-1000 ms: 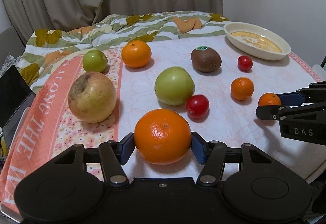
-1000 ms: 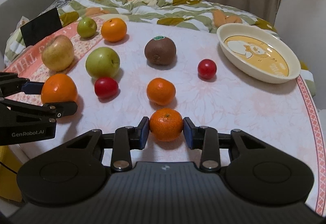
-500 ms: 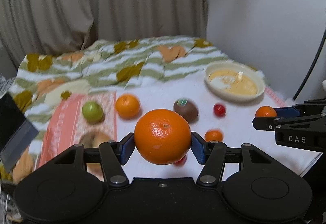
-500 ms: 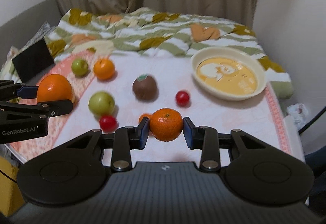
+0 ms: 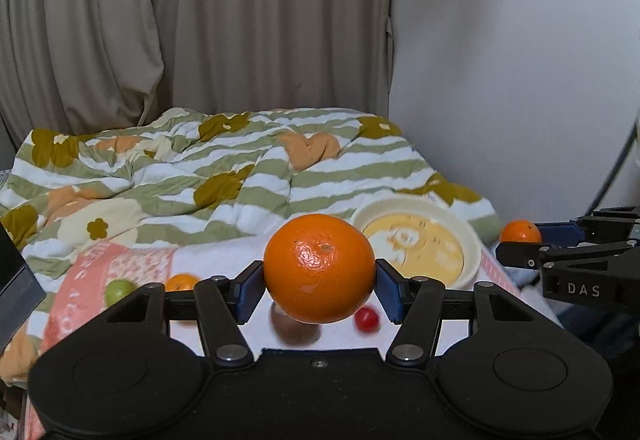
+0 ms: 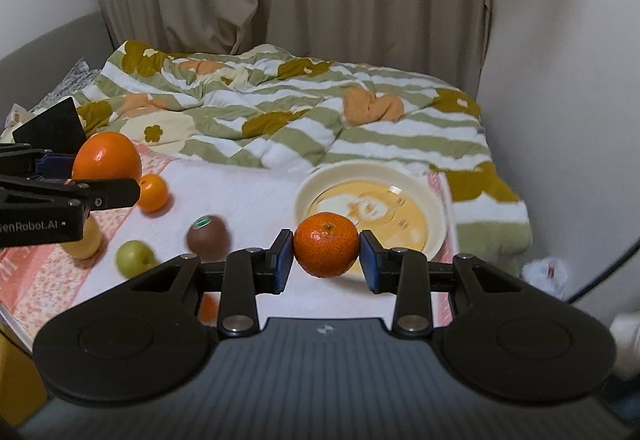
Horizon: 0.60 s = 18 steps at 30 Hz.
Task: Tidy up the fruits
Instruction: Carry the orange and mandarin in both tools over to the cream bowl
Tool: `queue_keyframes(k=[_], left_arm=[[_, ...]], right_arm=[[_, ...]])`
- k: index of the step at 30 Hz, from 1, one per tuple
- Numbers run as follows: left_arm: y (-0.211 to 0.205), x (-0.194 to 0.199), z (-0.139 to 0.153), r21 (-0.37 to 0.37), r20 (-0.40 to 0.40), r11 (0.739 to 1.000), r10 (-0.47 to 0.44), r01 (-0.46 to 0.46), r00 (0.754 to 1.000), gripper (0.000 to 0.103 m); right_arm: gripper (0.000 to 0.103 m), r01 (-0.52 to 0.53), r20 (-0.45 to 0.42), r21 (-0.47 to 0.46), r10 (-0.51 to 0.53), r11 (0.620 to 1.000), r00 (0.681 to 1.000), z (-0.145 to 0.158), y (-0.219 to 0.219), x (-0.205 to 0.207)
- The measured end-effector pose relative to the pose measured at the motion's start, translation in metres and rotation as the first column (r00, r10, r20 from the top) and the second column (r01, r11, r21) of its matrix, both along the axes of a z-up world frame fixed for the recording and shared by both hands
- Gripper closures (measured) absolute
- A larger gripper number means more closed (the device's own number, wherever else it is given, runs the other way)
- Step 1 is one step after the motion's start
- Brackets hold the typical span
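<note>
My left gripper (image 5: 319,294) is shut on a large orange (image 5: 319,267) and holds it high above the table. My right gripper (image 6: 325,256) is shut on a small mandarin (image 6: 326,248), also lifted, in front of the cream bowl (image 6: 432,207). The bowl also shows in the left wrist view (image 5: 472,240). On the table lie a kiwi (image 6: 208,236), a green apple (image 6: 134,258), another orange (image 6: 152,192), a yellow apple (image 6: 86,240) and a cherry tomato (image 5: 367,318). The right gripper with its mandarin (image 5: 519,232) shows at the right of the left wrist view.
A striped flowered blanket (image 6: 280,111) lies behind the table. Curtains and a white wall (image 5: 500,59) stand beyond. A black tablet-like object (image 6: 50,127) sits at the far left. The pink tablecloth border (image 5: 84,280) marks the table's left side.
Both grippers have risen from the table with their fruits, and the views have tilted up toward the blanket and bowl. The fruits on the table now look smaller and lower.
</note>
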<state>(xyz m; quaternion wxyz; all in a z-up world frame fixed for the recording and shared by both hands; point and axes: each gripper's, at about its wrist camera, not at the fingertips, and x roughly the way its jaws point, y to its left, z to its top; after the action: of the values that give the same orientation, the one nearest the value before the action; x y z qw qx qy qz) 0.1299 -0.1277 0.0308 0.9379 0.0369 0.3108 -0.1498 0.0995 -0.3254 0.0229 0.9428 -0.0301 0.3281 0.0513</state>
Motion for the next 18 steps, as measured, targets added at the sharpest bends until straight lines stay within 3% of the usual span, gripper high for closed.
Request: queue_keyframes(k=[8,18], left_arm=[[-0.065,0.063,-0.005,-0.001,-0.007,1.000,0.014,-0.014,1.000,0.040],[-0.120,0.144,-0.054,0.059,-0.097,0.996,-0.060,0.066,0.993,0.040]], right_arm=[[0.052,-0.052,0.002,0.006,0.052,0.999,0.999,-0.007,-0.063,0.072],[0.052,-0.024,-0.066,0.041,0.027,0.999,0.997,-0.047,-0.112,0.153]])
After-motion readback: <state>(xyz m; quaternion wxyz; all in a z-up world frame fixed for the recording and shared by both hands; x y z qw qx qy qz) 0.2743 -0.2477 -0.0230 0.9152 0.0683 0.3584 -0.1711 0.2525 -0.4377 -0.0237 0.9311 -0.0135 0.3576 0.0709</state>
